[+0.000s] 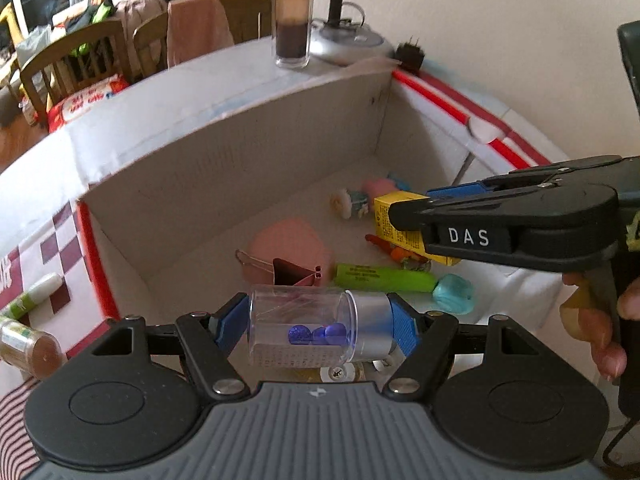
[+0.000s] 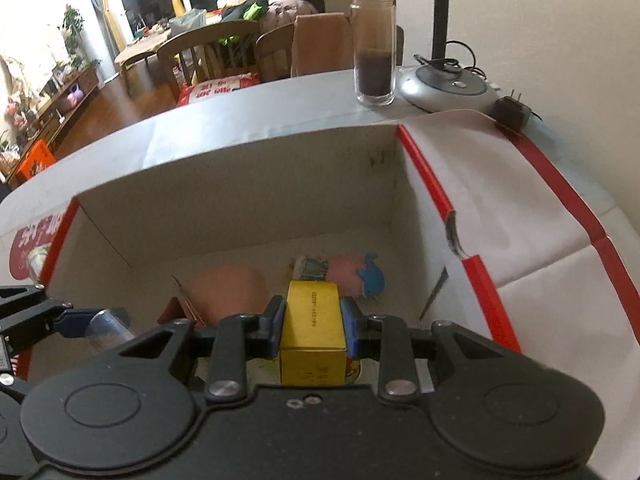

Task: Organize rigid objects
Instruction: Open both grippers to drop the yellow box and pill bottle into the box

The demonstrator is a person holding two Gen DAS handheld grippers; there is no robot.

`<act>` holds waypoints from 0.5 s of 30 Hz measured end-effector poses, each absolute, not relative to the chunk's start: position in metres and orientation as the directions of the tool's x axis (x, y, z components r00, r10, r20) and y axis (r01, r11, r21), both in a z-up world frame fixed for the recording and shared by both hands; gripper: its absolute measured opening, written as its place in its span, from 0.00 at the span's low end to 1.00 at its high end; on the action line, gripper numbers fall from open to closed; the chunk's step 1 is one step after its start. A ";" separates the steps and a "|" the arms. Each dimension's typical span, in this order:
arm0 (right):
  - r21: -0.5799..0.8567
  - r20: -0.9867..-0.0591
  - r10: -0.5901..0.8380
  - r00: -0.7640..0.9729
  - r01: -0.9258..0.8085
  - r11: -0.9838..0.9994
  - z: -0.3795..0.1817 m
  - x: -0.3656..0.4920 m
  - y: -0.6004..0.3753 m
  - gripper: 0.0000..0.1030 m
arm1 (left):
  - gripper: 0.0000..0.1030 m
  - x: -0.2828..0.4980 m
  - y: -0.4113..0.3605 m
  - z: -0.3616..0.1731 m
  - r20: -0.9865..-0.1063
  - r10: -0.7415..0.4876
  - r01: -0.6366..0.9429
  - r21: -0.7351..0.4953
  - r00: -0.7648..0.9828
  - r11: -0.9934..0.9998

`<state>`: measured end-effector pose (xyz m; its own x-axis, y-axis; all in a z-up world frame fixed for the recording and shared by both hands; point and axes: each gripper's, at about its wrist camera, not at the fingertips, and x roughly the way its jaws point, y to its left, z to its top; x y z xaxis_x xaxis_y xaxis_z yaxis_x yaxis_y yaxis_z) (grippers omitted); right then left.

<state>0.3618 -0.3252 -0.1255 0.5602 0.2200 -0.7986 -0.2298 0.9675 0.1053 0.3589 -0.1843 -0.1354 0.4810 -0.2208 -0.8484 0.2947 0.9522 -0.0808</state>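
Note:
My left gripper (image 1: pixel 320 322) is shut on a clear plastic jar (image 1: pixel 304 326) with a silver lid and blue beads inside, held sideways over the near edge of the open cardboard box (image 1: pixel 224 160). My right gripper (image 2: pixel 312 322) is shut on a small yellow box (image 2: pixel 312 320) and holds it over the box interior; it also shows in the left wrist view (image 1: pixel 412 200). In the box lie a pink round lid (image 1: pixel 288 244), a binder clip (image 1: pixel 296 272), a green marker (image 1: pixel 384 276), a teal eraser (image 1: pixel 454 294) and small toys (image 1: pixel 352 202).
A tall glass jar (image 1: pixel 292 20) with dark powder, a silver lamp base (image 1: pixel 352 44) and a black plug (image 1: pixel 410 56) stand behind the box. A glue stick (image 1: pixel 32 296) and a toothpick jar (image 1: pixel 28 348) lie left of the box. Chairs (image 2: pixel 208 56) stand beyond the table.

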 end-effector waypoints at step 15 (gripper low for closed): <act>0.109 -0.844 0.240 0.480 -0.286 0.952 -0.137 0.369 -0.322 0.29 | 0.71 0.379 -0.193 -0.156 -0.925 -0.160 0.254 -0.072 0.345 0.964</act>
<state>0.3693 -0.3216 -0.1375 0.4801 0.2402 -0.8437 -0.2857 0.9522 0.1086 0.3792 -0.1927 -0.1563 0.3450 -0.1597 -0.9249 0.2542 0.9645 -0.0717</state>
